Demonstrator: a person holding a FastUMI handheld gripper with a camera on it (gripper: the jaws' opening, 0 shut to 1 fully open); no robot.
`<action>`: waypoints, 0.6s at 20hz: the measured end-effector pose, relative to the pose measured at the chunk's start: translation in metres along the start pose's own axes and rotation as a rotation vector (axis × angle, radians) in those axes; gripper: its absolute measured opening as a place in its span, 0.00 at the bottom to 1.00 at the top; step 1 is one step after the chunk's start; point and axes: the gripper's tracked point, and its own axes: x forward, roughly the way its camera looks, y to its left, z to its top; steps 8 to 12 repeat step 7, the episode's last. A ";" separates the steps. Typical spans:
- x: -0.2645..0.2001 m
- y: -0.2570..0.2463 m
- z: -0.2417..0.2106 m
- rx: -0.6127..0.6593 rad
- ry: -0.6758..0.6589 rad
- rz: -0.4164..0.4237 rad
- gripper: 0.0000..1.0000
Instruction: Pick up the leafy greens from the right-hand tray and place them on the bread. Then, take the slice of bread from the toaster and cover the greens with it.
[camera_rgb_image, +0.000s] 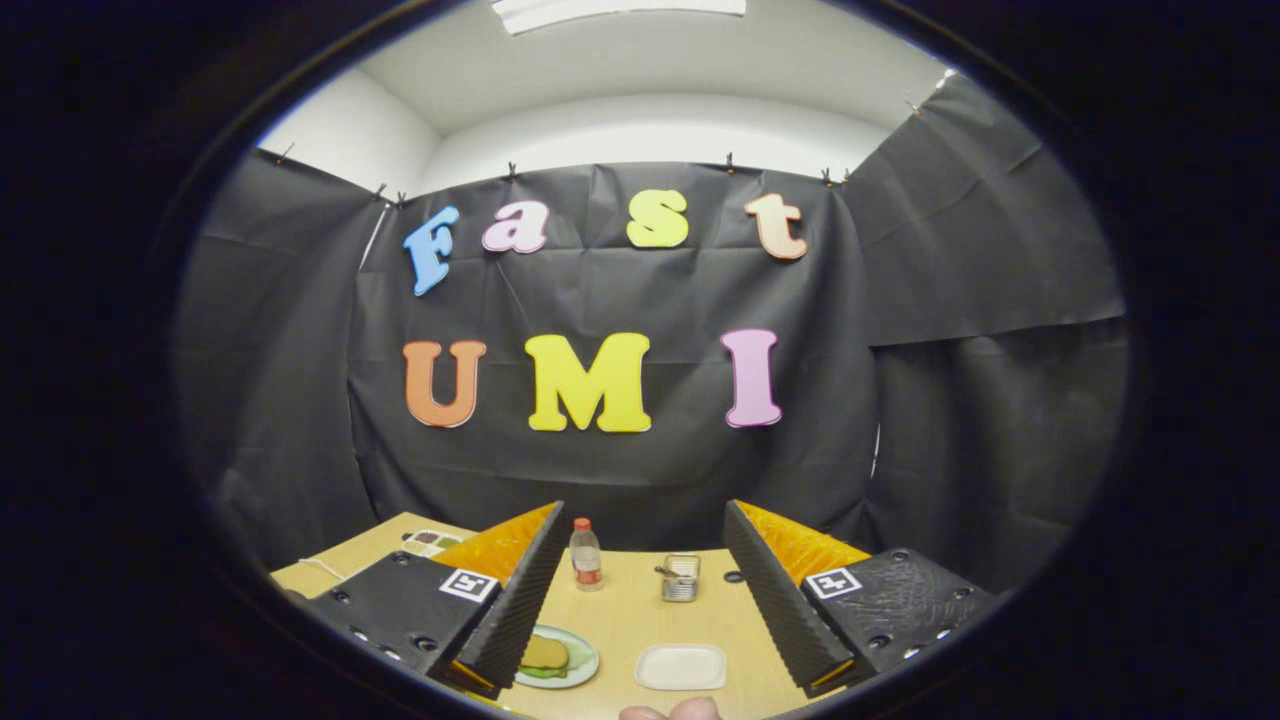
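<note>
My gripper (644, 520) is open, its two ribbed fingers (520, 600) spread wide above the wooden table (640, 610) with nothing between them. Low down beside the left finger is a pale plate (585, 668). A brown bread slice (544, 654) lies on it, with leafy greens (572, 662) showing from under its edge. To the right of the plate sits a white tray (680, 666), bare inside. Farther ahead between the fingers stands a small metal toaster (680, 578); it is too small to tell what its slot holds.
A small bottle with a red cap (585, 556) stands left of the toaster near the table's far edge. Another small tray (432, 541) lies at the back left, beyond the left finger. A person's fingertips (670, 712) show below the white tray. Black cloth walls the booth.
</note>
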 end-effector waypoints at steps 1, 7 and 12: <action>-0.001 0.002 0.000 0.000 -0.003 0.000 0.96; 0.001 0.017 0.000 0.008 -0.005 0.007 0.96; 0.001 0.017 0.000 0.008 -0.005 0.007 0.96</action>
